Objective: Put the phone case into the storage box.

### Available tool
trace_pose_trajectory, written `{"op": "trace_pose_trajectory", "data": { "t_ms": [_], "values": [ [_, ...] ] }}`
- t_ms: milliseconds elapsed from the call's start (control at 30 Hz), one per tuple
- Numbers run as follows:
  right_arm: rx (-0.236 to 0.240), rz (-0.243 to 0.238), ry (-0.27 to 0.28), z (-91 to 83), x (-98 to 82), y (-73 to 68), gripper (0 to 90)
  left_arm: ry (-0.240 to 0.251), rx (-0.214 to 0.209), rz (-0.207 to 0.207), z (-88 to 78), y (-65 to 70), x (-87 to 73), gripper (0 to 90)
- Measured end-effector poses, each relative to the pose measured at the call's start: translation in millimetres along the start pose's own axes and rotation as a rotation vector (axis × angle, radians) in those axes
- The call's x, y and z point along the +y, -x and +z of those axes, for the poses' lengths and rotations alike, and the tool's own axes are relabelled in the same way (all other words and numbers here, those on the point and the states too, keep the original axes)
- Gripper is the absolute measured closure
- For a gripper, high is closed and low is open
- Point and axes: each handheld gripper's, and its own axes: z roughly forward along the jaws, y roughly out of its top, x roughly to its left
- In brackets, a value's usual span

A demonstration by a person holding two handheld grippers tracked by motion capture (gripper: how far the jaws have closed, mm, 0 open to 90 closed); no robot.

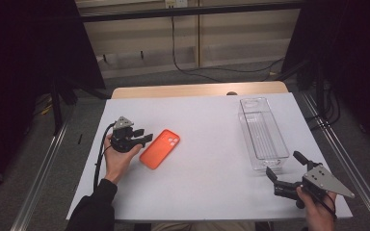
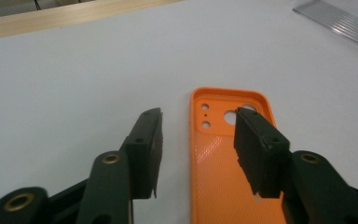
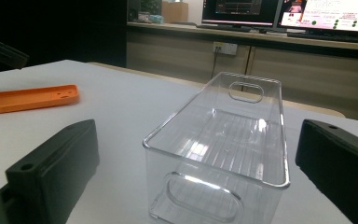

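Observation:
An orange phone case (image 1: 160, 148) lies flat on the white table (image 1: 202, 183), left of the middle, inner side up with its camera holes showing. My left gripper (image 1: 144, 138) hovers at the case's left end, open. In the left gripper view, one jaw of the left gripper (image 2: 198, 135) stands over the case (image 2: 219, 172) and the other over bare table; nothing is pinched. My right gripper (image 1: 283, 163) is open wide at the near right, pointing at the short front wall of a clear plastic bin (image 1: 264, 166). In the right gripper view, the right gripper (image 3: 198, 133) frames the empty bin (image 3: 214, 165).
The bin runs lengthwise toward the far table edge and has handle cut-outs at both ends. A wooden strip (image 1: 197, 90) borders the far side of the table. Metal rails run along both sides on the floor. The orange case (image 3: 28, 99) lies far left in the right gripper view.

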Motion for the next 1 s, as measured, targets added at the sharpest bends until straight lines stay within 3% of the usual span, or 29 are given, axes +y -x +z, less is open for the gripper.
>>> {"op": "trace_pose_trajectory", "data": {
  "t_ms": [267, 333, 433, 533, 667, 733, 900, 1000],
  "values": [
    [0.000, 0.003, -0.004, -0.4, 0.0, 0.0, 0.0, 0.010, -0.002, -0.007, -7.2, 3.1, -0.7, 22.7],
    [-0.001, 0.002, -0.002, -0.2, -0.1, 0.2, 0.0, 0.012, -0.024, -0.037, -8.8, 2.1, -2.8, 20.2],
    [0.000, 0.001, -0.004, 0.0, -0.2, 0.2, 0.0, 0.010, -0.011, -0.033, -11.1, 2.7, -3.2, 11.8],
    [0.001, -0.001, -0.004, 0.2, -0.2, 0.2, 0.0, -0.003, -0.044, -0.036, -13.8, 3.5, -3.6, 9.4],
    [0.001, 0.000, -0.005, 0.2, -0.2, -0.1, 0.0, -0.025, -0.057, -0.015, -17.9, 6.9, -4.0, 4.9],
    [-0.001, -0.002, -0.001, 0.1, -0.3, 0.1, 0.0, -0.013, -0.063, -0.020, -19.4, 8.0, -5.8, 4.9],
    [0.001, 0.000, -0.001, 0.1, -0.2, -0.2, 0.0, -0.030, -0.059, -0.010, -20.3, 8.9, -9.9, 4.9],
    [0.003, 0.002, -0.003, -0.2, 0.0, -0.1, 0.0, -0.082, -0.023, 0.010, -18.2, 11.6, -12.4, 5.2]
  ]
}}
